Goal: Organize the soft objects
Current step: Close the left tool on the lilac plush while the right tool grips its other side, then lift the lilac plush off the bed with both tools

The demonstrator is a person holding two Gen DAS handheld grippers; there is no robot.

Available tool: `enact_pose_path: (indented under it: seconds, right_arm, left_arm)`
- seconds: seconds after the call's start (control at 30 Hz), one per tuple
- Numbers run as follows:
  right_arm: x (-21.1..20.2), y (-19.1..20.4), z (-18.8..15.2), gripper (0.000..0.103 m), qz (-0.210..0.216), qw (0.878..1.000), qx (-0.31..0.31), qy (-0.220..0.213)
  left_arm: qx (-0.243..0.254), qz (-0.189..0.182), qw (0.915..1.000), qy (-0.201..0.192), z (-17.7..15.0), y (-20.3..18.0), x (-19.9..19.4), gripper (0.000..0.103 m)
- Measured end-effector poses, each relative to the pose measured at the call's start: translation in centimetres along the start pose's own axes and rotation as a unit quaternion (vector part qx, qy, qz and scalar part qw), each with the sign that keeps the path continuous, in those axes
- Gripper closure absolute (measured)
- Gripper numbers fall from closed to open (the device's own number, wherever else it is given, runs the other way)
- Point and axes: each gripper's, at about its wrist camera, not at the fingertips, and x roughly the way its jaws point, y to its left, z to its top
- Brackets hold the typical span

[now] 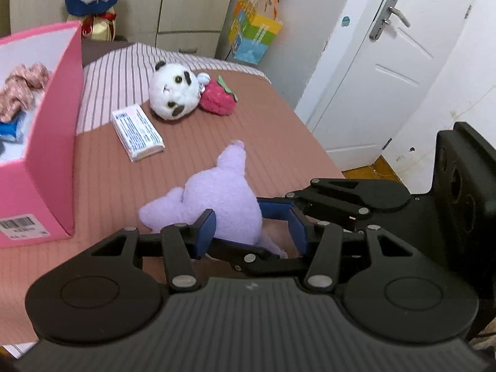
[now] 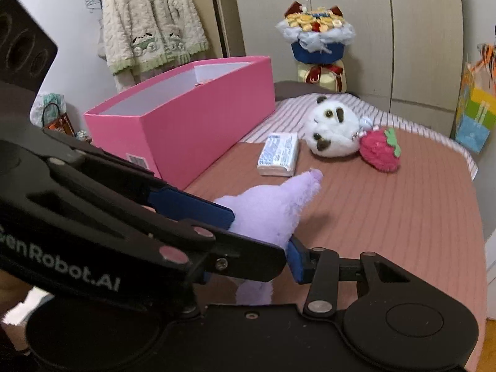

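A lilac plush toy (image 1: 223, 192) lies low over the brown ribbed bed cover (image 1: 272, 142), with both grippers on it. My left gripper (image 1: 251, 228) is shut on its body; its blue left pad presses into the fur. From the right, my right gripper's fingers (image 1: 276, 210) clamp the same toy above and below. In the right wrist view the lilac plush toy (image 2: 266, 214) sits between my right gripper (image 2: 251, 245) jaws, whose left half is hidden by the left gripper's fingers (image 2: 192, 206). A panda plush (image 1: 173, 93) and a strawberry plush (image 1: 217, 100) lie farther back.
An open pink box (image 1: 46, 155) stands at the left with fabric inside. A tissue pack (image 1: 136, 130) lies between the box and the toys. The bed's edge runs along the right, beside a white door (image 1: 387, 62). A bouquet (image 2: 316, 37) and a colourful gift bag (image 1: 254, 37) stand behind.
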Motion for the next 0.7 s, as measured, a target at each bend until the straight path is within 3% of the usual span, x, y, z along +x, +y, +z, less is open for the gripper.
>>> enact_pose_path:
  seconds: [0.3, 0.37, 0.53, 0.6, 0.7]
  right_arm:
    - [1.3, 0.1, 0.5, 0.058, 0.005, 1.0, -0.013, -0.003]
    - [1.3, 0.0, 0.5, 0.058, 0.003, 1.0, -0.018, -0.002]
    - [1.7, -0.9, 0.3, 0.057, -0.009, 1.0, -0.013, 0.01]
    - [1.8, -1.4, 0.1, 0.055, -0.016, 1.0, -0.009, 0.014]
    - [2.0, -2.1, -0.1, 0.051, -0.027, 0.999, -0.005, 0.021]
  left_arm:
    - [-0.025, 0.0, 0.9997, 0.003, -0.1, 2.3, 0.4, 0.053]
    - [-0.028, 0.014, 0.9995, -0.001, -0.2, 2.8, 0.5, 0.048]
    - [-0.039, 0.046, 0.9979, -0.025, -0.5, 4.3, 0.8, 0.046]
    - [-0.063, 0.045, 0.9963, -0.037, -0.5, 5.4, 1.1, 0.04]
    - [-0.098, 0.043, 0.9932, -0.044, -0.5, 6.9, 2.2, 0.04]
